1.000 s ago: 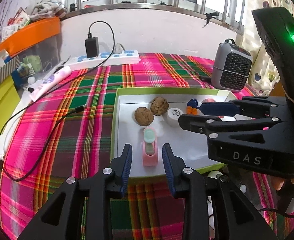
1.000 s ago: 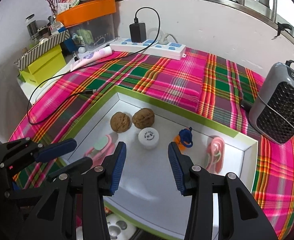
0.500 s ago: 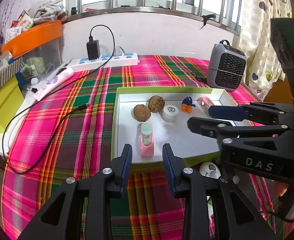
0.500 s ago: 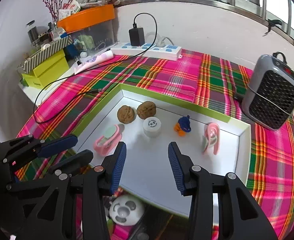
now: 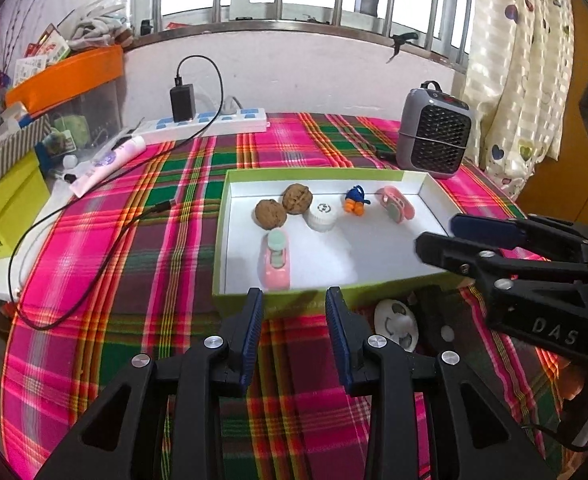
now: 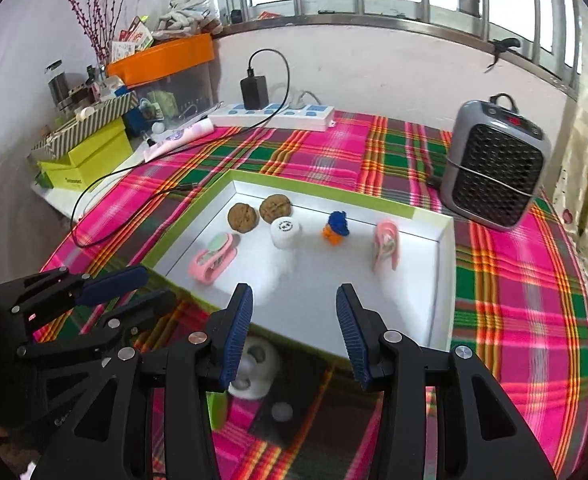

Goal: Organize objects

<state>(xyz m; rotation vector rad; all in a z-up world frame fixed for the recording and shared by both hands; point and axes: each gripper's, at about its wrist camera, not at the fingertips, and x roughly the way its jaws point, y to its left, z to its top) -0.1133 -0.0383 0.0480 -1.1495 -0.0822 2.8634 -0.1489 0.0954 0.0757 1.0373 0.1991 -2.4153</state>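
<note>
Left gripper (image 5: 294, 300): held over the plaid cloth (image 5: 133, 280) just short of the tray's near rim, jaws parted a modest way, nothing between the blue pads. Right gripper (image 6: 294, 300): parted somewhat wider, likewise empty, poised above the near edge of the white tray (image 6: 446, 280) (green outside, white inside).

Inside the tray, along the far side: two walnuts (image 5: 283, 206) touching each other, then a small white round jar (image 5: 321, 216) just beside them, then a little blue-and-orange figure (image 5: 354, 200), then a pink clip (image 5: 396, 204) standing on edge near the right wall. Nearer the front, left of centre: a second pink clip with a pale green top (image 5: 275, 258), lying flat, apart from the rest.

Outside the tray, on the cloth by the near rim: a white panda-faced toy (image 5: 396, 322), partly hidden behind the gripper fingers, next to a dark flat piece (too obscured to identify).

Further back: grey heater (image 6: 494, 168) at the right corner, white power strip (image 6: 273, 114) with a black charger plugged in, cable trailing across the cloth.
</note>
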